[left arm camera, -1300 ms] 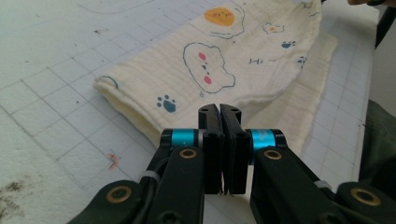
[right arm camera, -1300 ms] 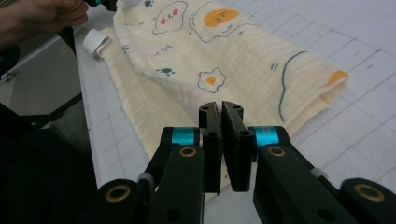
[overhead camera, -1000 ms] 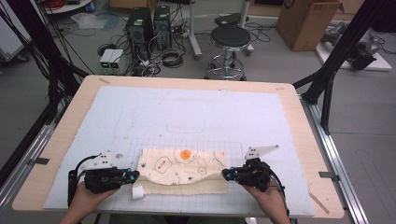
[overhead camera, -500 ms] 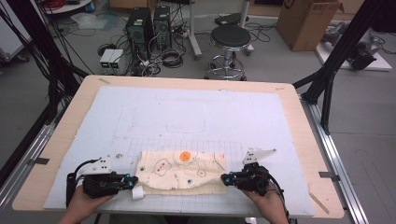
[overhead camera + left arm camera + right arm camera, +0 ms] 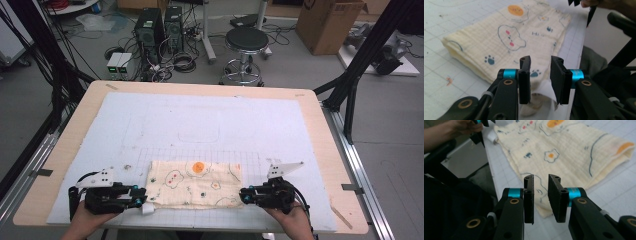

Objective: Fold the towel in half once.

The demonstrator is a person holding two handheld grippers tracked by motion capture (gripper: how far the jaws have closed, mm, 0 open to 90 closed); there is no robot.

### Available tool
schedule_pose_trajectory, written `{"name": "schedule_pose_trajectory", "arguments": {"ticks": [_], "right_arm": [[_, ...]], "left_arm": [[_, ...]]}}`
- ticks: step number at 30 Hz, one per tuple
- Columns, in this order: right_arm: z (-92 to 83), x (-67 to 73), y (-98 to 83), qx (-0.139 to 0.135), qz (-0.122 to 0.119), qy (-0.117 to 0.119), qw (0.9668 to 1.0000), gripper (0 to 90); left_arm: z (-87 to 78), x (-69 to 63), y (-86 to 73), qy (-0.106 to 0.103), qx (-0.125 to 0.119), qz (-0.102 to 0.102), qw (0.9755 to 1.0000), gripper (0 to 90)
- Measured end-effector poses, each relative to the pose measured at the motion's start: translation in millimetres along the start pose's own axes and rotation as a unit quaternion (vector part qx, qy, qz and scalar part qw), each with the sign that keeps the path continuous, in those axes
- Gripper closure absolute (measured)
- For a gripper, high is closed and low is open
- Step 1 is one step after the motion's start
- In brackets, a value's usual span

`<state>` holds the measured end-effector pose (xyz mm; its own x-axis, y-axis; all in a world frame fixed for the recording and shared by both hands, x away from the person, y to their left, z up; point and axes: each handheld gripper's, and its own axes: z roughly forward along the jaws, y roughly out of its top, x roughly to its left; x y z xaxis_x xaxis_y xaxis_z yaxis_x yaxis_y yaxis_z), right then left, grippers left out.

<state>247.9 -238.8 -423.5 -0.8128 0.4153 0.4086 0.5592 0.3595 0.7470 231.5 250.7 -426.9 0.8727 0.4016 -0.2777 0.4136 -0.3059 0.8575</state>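
Folded cream muslin cloth (image 5: 196, 183), printed with fried eggs, paw prints and an orange sun face. Lies flat as a wide rectangle on the surface near its front edge, roughly centred. White tag (image 5: 147, 209) protrudes at its front-left corner.

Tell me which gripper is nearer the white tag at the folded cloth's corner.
Left. The left gripper has the white tag right at its open jaws; the right gripper sits at the folded cloth's opposite end.
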Motion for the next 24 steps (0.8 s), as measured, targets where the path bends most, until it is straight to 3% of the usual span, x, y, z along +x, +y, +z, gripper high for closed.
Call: {"name": "schedule_pose_trajectory", "arguments": {"ticks": [3,8,10,17,24], "right_arm": [[8.1,3.2,5.7,0.006,-0.011,0.006,0.9999,69.5],[30.6,9.0,9.4,0.050,-0.038,0.009,0.9980,68.7],[34.1,9.3,7.0,0.071,-0.042,0.006,0.9966,68.0],[33.1,7.1,-4.6,0.086,-0.051,-0.020,0.9948,71.2],[33.5,10.9,-5.1,0.093,-0.076,-0.046,0.9917,82.5]], "left_arm": [[9.7,-1.0,4.9,-0.006,0.008,0.003,0.9999,69.0],[27.9,-3.8,3.7,0.025,0.080,0.025,0.9962,73.2],[28.7,-4.0,0.8,0.028,0.091,0.023,0.9952,73.5],[25.8,-2.3,-6.1,0.029,0.101,0.015,0.9943,75.3],[26.9,-4.6,-8.2,0.040,0.104,0.034,0.9932,77.1]]}}
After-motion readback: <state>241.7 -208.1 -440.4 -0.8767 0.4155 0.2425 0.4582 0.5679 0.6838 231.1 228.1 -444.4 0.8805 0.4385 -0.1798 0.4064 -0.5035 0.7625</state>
